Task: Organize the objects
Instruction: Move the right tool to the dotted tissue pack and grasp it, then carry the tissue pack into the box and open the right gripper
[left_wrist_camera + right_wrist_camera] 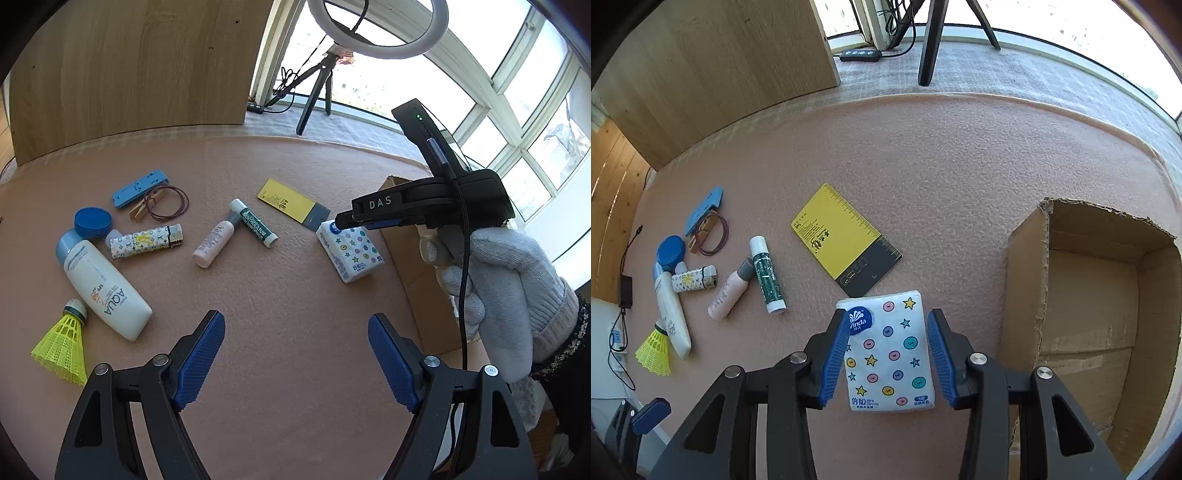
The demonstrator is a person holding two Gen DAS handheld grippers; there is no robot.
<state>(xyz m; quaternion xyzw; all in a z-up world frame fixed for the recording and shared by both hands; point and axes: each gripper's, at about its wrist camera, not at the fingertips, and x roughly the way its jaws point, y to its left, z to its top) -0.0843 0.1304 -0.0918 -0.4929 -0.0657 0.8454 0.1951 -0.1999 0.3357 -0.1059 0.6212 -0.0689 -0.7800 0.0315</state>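
So far your cardboard box [1089, 306] looks empty, and every item lies on the worktop [942, 166]. Your right gripper [888, 354] straddles the tissue pack [890, 350], pads not clearly pressing; left gripper [295, 360] hangs wide, empty.

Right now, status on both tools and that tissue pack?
Right tool straddling tissue pack, pads not clearly pressing. Left tool open, empty. Cardboard box beside pack, path clear.
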